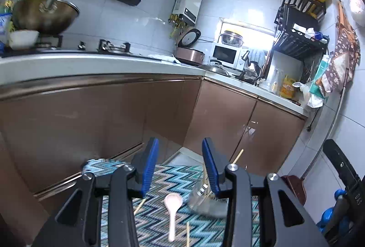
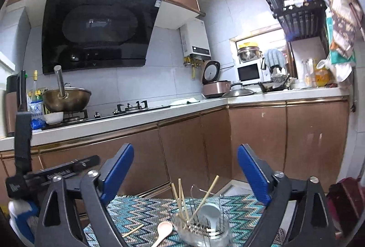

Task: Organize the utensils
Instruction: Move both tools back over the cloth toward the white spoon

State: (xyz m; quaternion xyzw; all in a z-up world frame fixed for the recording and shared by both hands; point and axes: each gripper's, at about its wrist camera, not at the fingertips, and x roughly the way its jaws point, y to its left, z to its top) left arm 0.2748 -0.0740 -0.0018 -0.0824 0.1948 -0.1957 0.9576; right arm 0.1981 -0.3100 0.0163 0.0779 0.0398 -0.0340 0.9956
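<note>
Only "DAS" on black gripper part

Home kitchen, small and lived-in. Shown by a gas hob on a white L-shaped counter with a wok on one burner, black range hood above, rice cooker, microwave, wall water heater, copper-toned cabinet doors, tiled walls.

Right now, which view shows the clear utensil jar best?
The right wrist view: the clear jar stands unobstructed, chopsticks and white spoon inside. In the left wrist view the left gripper partly hides it.
</note>
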